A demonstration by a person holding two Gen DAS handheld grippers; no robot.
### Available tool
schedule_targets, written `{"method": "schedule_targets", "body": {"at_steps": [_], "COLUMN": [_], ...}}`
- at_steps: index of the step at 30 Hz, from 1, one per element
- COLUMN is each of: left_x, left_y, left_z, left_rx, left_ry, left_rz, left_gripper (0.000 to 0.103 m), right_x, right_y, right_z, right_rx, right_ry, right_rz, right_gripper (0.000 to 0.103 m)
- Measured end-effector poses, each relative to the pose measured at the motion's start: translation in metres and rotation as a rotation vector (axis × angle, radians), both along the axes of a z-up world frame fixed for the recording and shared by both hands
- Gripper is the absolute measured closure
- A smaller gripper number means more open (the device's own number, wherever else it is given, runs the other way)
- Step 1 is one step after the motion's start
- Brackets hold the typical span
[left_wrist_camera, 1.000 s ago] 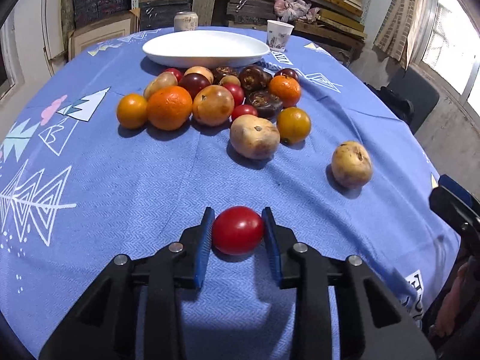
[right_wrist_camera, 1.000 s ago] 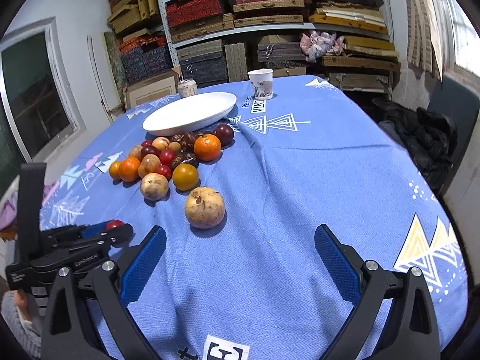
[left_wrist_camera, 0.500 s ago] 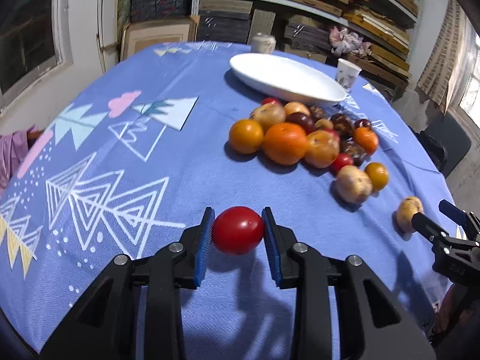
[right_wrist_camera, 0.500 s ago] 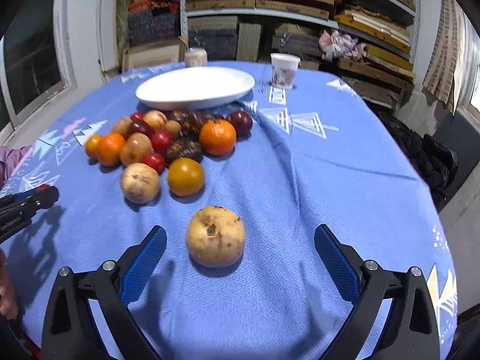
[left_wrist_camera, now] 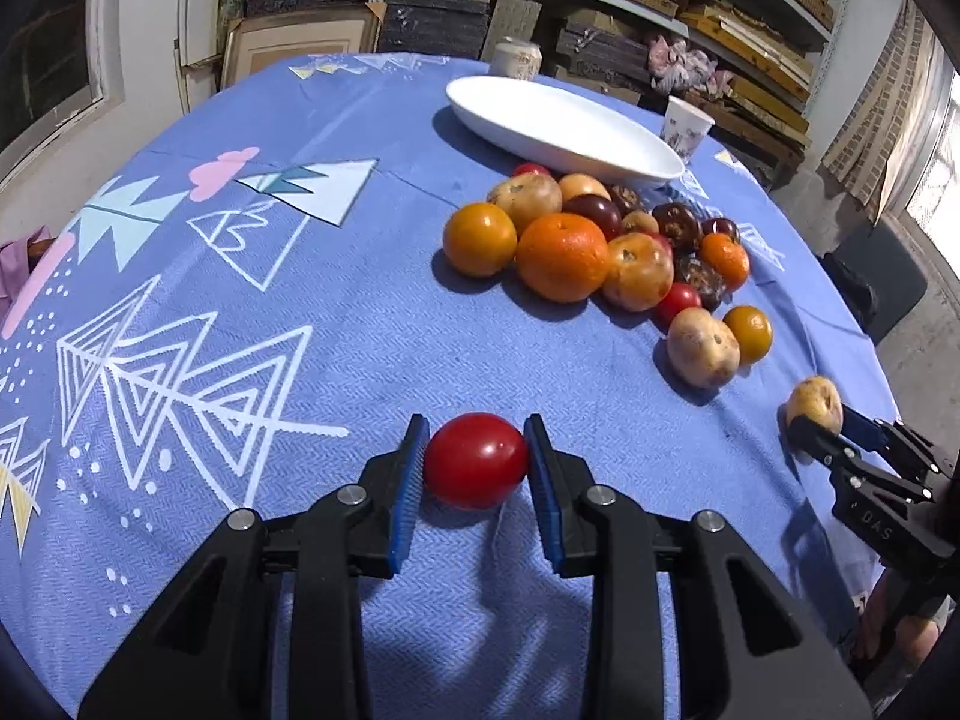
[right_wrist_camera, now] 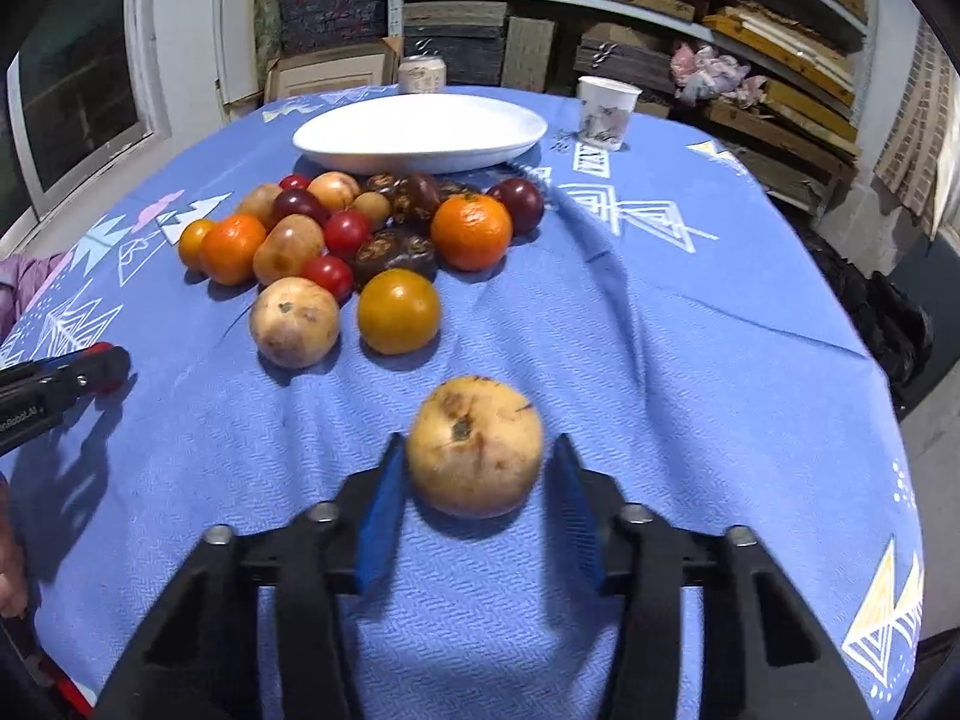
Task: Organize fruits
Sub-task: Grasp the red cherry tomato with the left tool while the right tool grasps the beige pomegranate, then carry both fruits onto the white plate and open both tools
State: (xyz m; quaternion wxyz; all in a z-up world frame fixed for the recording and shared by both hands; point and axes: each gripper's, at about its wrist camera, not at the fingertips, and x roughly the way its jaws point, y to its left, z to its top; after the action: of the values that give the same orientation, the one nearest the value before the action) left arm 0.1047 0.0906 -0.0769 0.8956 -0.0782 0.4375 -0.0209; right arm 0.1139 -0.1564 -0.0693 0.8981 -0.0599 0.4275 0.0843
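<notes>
Black grippers [left_wrist_camera: 475, 459], blue-padded jaws, silver screws

A blue tablecloth [right_wrist_camera: 690, 360] with triangle prints is covering the table. At the far edge a paper cup [right_wrist_camera: 607, 111] is standing right, a can [right_wrist_camera: 422, 73] left. Shelves [right_wrist_camera: 630, 6] of stacked boards are filling the far wall.

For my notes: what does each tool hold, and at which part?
The left tool holds the red tomato by its two sides. The right tool is closing around the pale fruit, not gripping yet.
</notes>
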Motion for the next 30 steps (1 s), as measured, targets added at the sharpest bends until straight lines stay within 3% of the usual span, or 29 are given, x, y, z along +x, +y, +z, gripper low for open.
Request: {"method": "schedule_targets", "body": {"at_steps": [7,10,14,20,25,30], "left_x": [0.002,0.016,0.049,0.142,0.214,0.272], "left_y": [-0.006,-0.011,-0.015,-0.024,-0.023,-0.019], "left_z": [0.0,0.008,0.051,0.119,0.114,0.06], "left_rx": [0.03,0.014,0.085,0.152,0.113,0.102], "left_ry": [0.007,0.022,-0.065,-0.163,-0.14,-0.009], "left_rz": [-0.014,-0.061,-0.051,-0.036,-0.022,-0.015], "left_gripper": [0.071,0.071,0.071,0.071,0.071,0.07], "right_x": [0.003,0.016,0.04,0.137,0.222,0.275], "right_y": [-0.007,-0.011,-0.009,0.009,0.025,0.038], "right_z": [0.003,0.02,0.065,0.13,0.11,0.05], "right_rx": [0.064,0.113,0.135,0.161,0.165,0.134], "right_ry": [0.026,0.031,-0.044,-0.125,-0.072,0.042], "right_rz": [0.014,0.023,0.036,0.023,-0.015,-0.027], "right_gripper": [0.058,0.058,0.058,0.058,0.058,0.058]}}
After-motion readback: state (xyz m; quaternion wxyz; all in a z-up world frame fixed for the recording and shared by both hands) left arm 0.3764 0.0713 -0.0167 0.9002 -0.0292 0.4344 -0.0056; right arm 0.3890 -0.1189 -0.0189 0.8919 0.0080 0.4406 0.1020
